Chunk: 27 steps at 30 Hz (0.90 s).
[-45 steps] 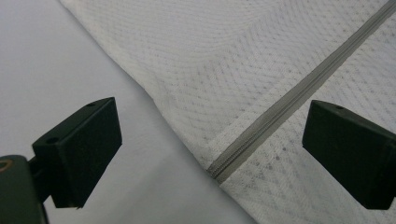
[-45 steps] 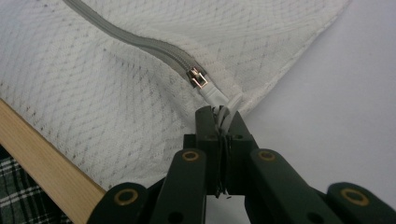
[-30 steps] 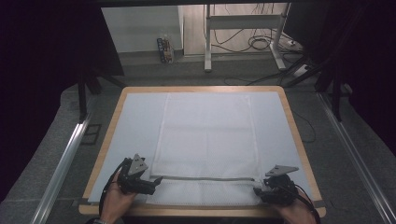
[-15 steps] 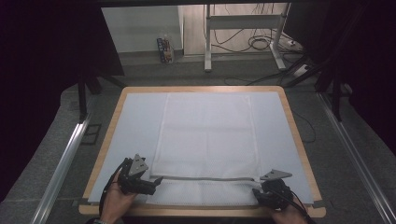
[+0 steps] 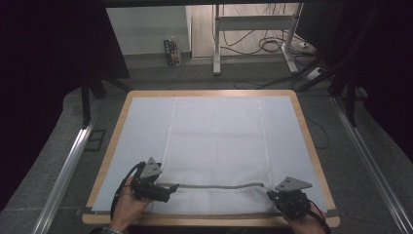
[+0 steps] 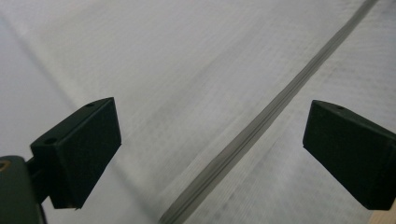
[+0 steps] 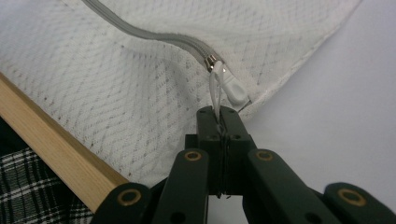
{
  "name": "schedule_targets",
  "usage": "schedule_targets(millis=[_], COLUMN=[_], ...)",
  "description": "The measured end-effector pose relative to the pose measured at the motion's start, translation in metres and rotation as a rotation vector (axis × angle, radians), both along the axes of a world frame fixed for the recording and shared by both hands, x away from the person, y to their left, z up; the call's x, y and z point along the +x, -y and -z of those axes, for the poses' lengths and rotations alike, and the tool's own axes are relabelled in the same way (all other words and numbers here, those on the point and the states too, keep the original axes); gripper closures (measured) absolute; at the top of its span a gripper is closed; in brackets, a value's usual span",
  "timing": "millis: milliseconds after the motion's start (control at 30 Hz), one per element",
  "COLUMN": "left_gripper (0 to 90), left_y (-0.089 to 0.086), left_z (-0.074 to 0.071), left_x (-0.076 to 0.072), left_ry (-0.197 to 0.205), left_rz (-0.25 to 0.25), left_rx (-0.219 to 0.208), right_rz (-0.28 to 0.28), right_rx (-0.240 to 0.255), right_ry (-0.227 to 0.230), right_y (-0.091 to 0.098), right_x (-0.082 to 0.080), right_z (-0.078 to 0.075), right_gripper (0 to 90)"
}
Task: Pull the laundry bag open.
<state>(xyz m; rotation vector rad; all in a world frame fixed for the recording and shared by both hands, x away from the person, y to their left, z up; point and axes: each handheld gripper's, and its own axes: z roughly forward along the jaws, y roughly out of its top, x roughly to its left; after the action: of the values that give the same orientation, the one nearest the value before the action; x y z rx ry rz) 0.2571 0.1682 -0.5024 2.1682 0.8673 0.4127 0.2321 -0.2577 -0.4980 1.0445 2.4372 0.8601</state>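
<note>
The tabletop [image 5: 112,146] occupies the centre of the high view, its wooden rim framing a pale surface. A white mesh bag [image 5: 216,141] lies flat on it, running from the upper centre down to the lower edge of the frame. A grey zipper [image 5: 214,185] crosses the bag near its lower end, slightly bowed, from lower left to lower right.

The left gripper [image 5: 168,191] sits at the lower left of the high view, at the left end of the zipper. In the left gripper view its jaws stand wide apart, one at the lower left and one at the right edge of the frame. The zipper [image 6: 261,126] runs diagonally between them, from the upper right to the bottom centre, clear of both pads, with mesh on either side.

The right gripper [image 5: 271,194] sits at the lower right of the high view, at the right end of the zipper. Its jaws have just been closing. In the right gripper view they are pressed together at the bottom centre, clamped on the thin white loop of the zipper pull [image 7: 229,86]. The pull lies directly above the jaw tips, attached to the metal slider [image 7: 211,60] near the bag's corner.
</note>
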Motion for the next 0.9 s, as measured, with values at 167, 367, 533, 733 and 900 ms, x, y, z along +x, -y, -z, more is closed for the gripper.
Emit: schedule_targets(millis=[167,367,533,733,900], left_gripper=[4.5,5.1,2.3,3.5,3.4], left_y=[0.026,0.071,0.111,0.159,0.187], left_z=[-0.006,-0.021,-0.027,-0.028,-0.031], left_x=[0.012,0.036,0.055,0.071,0.075], left_ry=[-0.013,-0.009,-0.02,-0.026,-0.015], left_rz=[0.05,0.13,0.194,0.258,0.298], left_rx=[-0.009,-0.026,-0.047,-0.085,-0.08], right_rz=[-0.045,-0.088,-0.117,-0.143,-0.155], right_rx=[0.038,0.079,0.12,0.154,0.142], right_ry=[0.047,0.096,0.118,0.151,0.156], right_y=[0.006,0.011,0.014,0.018,0.017], right_x=[-0.001,-0.002,-0.001,0.001,0.001], right_z=[-0.005,-0.009,-0.011,-0.013,-0.013], right_gripper=[87.9,87.9,87.9,87.8,87.9])
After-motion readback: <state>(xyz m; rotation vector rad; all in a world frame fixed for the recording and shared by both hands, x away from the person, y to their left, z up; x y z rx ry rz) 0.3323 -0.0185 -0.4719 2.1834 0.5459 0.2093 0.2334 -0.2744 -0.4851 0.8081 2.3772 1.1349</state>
